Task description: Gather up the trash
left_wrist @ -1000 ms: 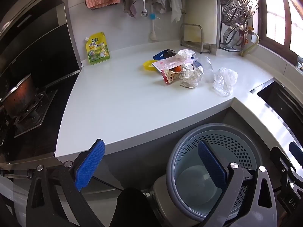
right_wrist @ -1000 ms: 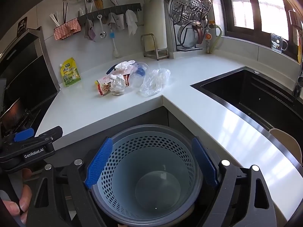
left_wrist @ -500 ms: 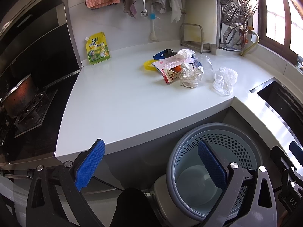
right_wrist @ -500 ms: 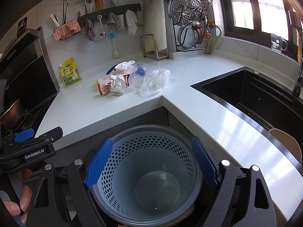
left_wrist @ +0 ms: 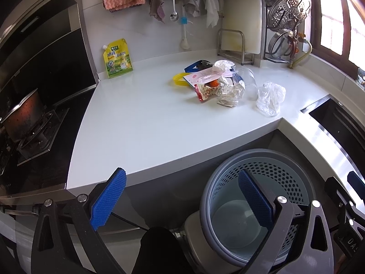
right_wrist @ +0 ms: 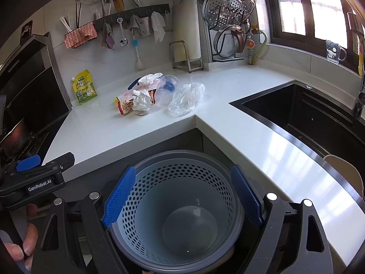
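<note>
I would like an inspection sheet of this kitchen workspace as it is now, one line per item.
Surface: white L-shaped countertop, mostly bare.
Job's things: heap of crumpled paper and wrappers; clear plastic bag; perforated blue-grey bin on the floor, nothing in it.
Clutter: yellow-green spouted pouch by the wall.
Grippers: left gripper and right gripper, jaws open, holding nothing.
Cables: nothing seen.
Surroundings: black sink, hob, hanging utensils.

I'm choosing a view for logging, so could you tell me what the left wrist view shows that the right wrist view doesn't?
Only the left wrist view shows the yellow ring behind the trash pile.

Only the right wrist view shows the whole black sink, the mug on the windowsill and a hand.

Both show the trash pile, the perforated bin, the yellow pouch and open claws.
</note>
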### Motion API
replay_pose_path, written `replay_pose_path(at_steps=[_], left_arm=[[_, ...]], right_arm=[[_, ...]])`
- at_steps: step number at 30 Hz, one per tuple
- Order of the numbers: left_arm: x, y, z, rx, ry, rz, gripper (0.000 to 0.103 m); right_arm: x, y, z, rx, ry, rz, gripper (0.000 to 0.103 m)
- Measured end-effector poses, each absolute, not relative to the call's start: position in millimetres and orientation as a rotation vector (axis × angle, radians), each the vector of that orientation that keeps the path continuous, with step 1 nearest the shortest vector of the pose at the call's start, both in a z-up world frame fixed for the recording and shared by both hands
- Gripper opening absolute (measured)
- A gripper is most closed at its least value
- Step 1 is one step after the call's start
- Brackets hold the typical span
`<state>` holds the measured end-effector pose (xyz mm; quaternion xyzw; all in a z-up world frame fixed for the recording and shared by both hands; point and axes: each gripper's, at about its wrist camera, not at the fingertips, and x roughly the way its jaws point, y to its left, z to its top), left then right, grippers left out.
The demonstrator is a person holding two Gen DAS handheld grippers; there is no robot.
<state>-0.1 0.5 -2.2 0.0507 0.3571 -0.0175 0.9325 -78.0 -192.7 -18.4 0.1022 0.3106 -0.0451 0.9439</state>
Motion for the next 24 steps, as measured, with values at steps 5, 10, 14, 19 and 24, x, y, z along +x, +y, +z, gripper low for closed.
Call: replay_pose_path(at_steps=[5,10,14,19,24], left_arm=[[-0.6,1.1,-2.6,0.103,0.733,-0.036,0.097],[-0.4,1.0,-2.5,0.102,0.733,-0.037,0.097],[-0.9,1.1,-2.7,0.102,0.732,-0.038,0.097],[-0.8,1.0,-2.6,0.102,0.732,-0.037,0.097],[-0.7,1.1,-2.6,0.103,0.733,-0.037,0.097]], right_arm=[[-78.9,-193.3,-18.2,0.21,0.633,-0.092,0.082],[-78.9,-193.4,-17.5,0.21,0.634,-0.091,0.082],[-79.3,-193.5,-17.8,0.21,0.634,-0.091,0.082],[-79.2,-193.5,-17.6,0.21,0.635,-0.091,0.082],[-78.8,-193.2,-18.2,0.211,0.636,-0.091,0.082]])
